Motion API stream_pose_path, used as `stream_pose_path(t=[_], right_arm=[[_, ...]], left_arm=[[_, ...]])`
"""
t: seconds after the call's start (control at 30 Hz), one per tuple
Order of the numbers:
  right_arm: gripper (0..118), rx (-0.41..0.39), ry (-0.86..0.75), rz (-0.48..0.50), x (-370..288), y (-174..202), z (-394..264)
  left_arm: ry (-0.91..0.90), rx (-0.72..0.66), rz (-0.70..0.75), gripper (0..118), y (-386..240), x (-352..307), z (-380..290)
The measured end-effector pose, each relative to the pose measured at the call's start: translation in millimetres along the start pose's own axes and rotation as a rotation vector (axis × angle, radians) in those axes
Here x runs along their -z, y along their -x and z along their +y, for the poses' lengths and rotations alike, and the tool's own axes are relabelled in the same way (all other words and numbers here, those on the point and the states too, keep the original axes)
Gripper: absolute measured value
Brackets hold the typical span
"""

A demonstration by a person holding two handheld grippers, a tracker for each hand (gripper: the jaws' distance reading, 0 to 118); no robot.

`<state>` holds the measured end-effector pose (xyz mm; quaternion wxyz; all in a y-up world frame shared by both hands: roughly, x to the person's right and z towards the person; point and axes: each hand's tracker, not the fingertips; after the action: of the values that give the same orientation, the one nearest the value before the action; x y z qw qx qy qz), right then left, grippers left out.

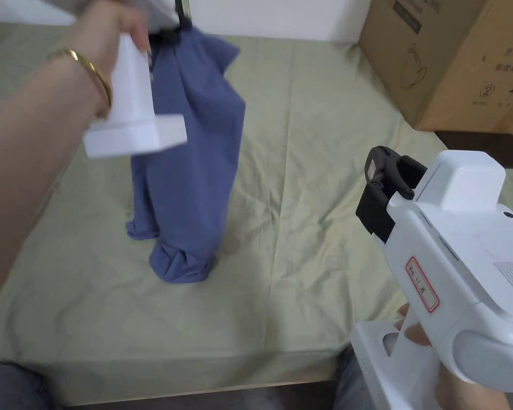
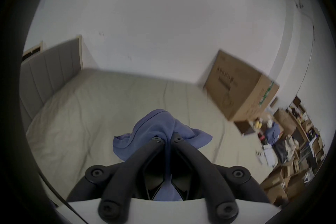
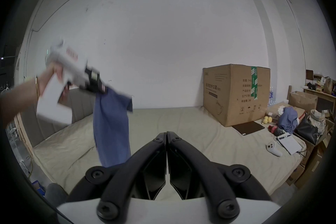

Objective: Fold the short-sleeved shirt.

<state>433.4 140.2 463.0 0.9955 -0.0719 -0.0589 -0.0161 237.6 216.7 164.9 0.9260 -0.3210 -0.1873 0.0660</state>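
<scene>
Blue short-sleeved shirt (image 1: 191, 160) hanging lengthwise above the bed (image 1: 325, 160), bottom end bunched and touching the pale green sheet, well left of the cardboard box (image 1: 453, 58) at the bed's far right corner. Pinched at its top by the left gripper (image 2: 167, 139), jaws closed on a fold of the cloth, fabric spilling over the tips and down between them in the left gripper view. Held up by the left hand (image 1: 108, 26), gold bangle (image 1: 92, 72) at the wrist. Right gripper (image 3: 166, 135) lower and nearer the bed's front edge, right of the shirt, jaws pressed together with nothing between them. White controller (image 3: 273, 149) lying on the sheet in front of the box, toward the bed's right edge.
</scene>
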Motion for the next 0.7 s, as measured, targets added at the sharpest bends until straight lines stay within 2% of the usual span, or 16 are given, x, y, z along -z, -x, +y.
stream_pose_path(t=[0.27, 0.37, 0.47, 0.5, 0.63, 0.7], right_arm=[[0, 0.013, 0.036, -0.039, 14, -10, -8], [0, 0.009, 0.05, -0.043, 18, -10, -11], [0, 0.008, 0.062, -0.04, 21, -8, -13], [0, 0.007, 0.064, -0.039, 22, -7, -14], [0, -0.011, 0.069, -0.018, 23, 1, -14], [0, -0.02, 0.068, -0.006, 24, 6, -10]], left_arm=[[0.397, 0.055, 0.068, 1, -6, 92, -158], [0.484, 0.059, 0.065, 2, 0, 114, -190], [0.488, 0.076, 0.056, 30, 2, 121, -206], [0.489, 0.075, 0.034, 44, 5, 122, -208], [0.479, -0.104, -0.098, 76, 19, 108, -180], [0.419, -0.146, -0.15, 94, 24, 92, -155]])
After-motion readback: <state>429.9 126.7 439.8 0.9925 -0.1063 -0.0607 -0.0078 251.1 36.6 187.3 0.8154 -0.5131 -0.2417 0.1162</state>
